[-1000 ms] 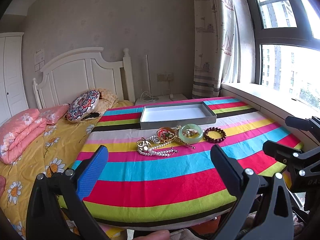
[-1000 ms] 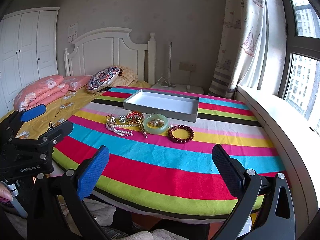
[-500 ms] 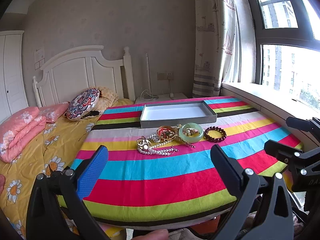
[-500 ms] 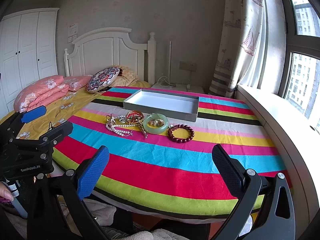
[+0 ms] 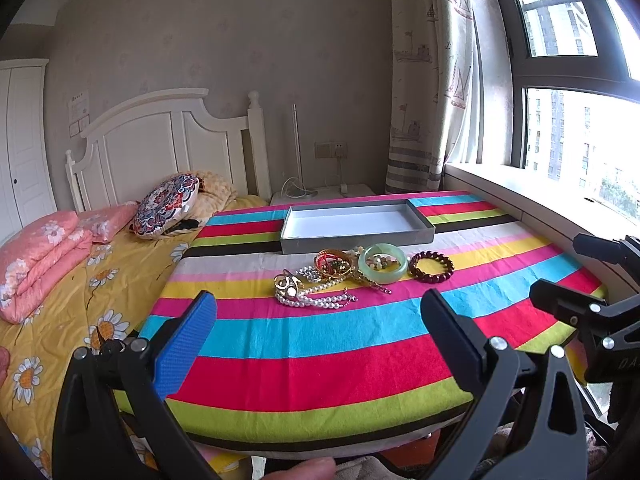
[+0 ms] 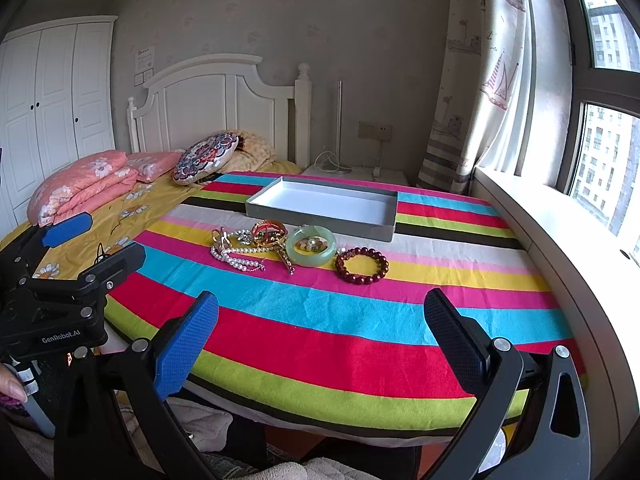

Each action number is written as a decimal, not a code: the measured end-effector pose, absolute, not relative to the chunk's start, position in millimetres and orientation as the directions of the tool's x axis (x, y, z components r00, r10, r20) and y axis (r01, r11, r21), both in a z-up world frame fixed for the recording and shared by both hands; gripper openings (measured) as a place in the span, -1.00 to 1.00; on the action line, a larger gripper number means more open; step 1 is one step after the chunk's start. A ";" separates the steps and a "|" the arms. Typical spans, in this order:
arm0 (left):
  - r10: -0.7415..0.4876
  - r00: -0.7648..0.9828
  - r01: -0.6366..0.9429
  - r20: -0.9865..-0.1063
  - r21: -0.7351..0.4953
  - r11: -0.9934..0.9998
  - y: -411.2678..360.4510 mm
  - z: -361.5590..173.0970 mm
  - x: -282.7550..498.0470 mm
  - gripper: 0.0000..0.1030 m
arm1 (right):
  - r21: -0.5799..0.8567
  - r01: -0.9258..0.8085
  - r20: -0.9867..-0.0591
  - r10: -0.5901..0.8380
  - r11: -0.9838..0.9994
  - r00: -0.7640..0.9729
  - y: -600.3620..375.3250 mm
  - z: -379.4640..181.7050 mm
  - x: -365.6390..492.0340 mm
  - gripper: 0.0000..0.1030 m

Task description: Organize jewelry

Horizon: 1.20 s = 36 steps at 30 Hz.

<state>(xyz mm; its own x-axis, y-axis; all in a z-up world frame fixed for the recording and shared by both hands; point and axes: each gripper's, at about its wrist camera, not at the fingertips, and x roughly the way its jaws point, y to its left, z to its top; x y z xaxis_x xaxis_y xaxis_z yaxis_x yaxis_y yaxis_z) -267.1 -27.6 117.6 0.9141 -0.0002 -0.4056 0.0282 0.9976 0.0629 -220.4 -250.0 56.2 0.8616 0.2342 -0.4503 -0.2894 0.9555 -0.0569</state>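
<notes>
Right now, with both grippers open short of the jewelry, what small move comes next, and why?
Probably ease the right gripper forward toward the dark red bead bracelet. It lies alone at the right end of the row, clear of the tangled pieces, and the gray tray behind is still empty. The left gripper can wait, open.

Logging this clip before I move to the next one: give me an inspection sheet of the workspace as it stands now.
Surface: striped cloth over a table, lying flat.
Job's things: grey tray, nothing in it; in front of it, jade bangle, dark red bead bracelet, gold bangles, pearl strand, some of them overlapping.
Clutter: nothing seen on the cloth.
Grippers: left hand-held gripper open, holding nothing; right hand-held gripper open, holding nothing; both short of the jewelry.
Cables: white cable on the nightstand.
Surroundings: bed on the left, window on the right.
</notes>
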 end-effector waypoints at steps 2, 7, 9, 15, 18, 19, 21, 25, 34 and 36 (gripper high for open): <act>0.000 0.913 0.028 -0.407 0.062 0.998 -27.7 117.0 -266.6 0.96 | -0.057 -0.289 -0.450 0.234 0.956 0.862 -250.0 56.5 -220.9 0.91; 0.000 0.913 0.028 -0.407 0.062 0.998 -27.7 117.0 -266.6 0.96 | -0.057 -0.288 -0.451 0.233 0.956 0.862 -250.0 56.2 -219.7 0.91; -0.001 0.913 0.028 -0.409 0.062 0.998 -27.8 116.4 -266.5 0.96 | -0.056 -0.289 -0.451 0.234 0.956 0.861 -250.2 56.1 -219.8 0.91; -0.004 0.903 0.032 -0.429 0.059 0.998 -27.4 110.9 -261.5 0.96 | -0.046 -0.285 -0.473 0.230 0.957 0.850 -249.8 49.7 -213.4 0.91; -0.007 0.890 0.036 -0.456 0.055 0.998 -26.1 104.3 -251.9 0.96 | -0.052 -0.272 -0.486 0.214 0.961 0.847 -250.7 44.4 -201.8 0.91; -0.008 0.882 0.035 -0.471 0.049 0.998 -24.7 101.6 -246.6 0.96 | -0.053 -0.268 -0.495 0.208 0.962 0.843 -251.7 41.5 -196.4 0.91; -0.002 0.863 0.025 -0.505 0.038 0.999 -19.8 95.2 -232.9 0.96 | -0.044 -0.254 -0.528 0.194 0.966 0.827 -257.4 33.6 -178.1 0.91; 0.028 0.820 -0.013 -0.572 0.031 0.999 -4.3 77.8 -186.7 0.96 | -0.027 -0.224 -0.590 0.165 0.974 0.790 -272.8 16.5 -126.5 0.91; -0.018 0.686 -0.059 -0.727 -0.081 0.995 32.5 31.7 -75.3 0.96 | 0.006 -0.194 -0.729 0.137 0.981 0.670 -279.5 -29.1 2.1 0.91; -0.014 0.684 -0.074 -0.729 -0.088 0.993 35.9 31.0 -68.6 0.96 | 0.026 -0.184 -0.736 0.144 0.983 0.661 -282.7 -30.5 13.5 0.91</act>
<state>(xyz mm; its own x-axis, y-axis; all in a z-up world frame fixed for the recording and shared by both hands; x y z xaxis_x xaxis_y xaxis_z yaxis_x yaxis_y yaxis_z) -68.6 35.9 31.0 0.6840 -0.0137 -0.7294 -0.0739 0.9934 -0.0879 13.5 -282.7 -30.5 0.6614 0.1435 -0.7362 -0.1843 0.9825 0.0260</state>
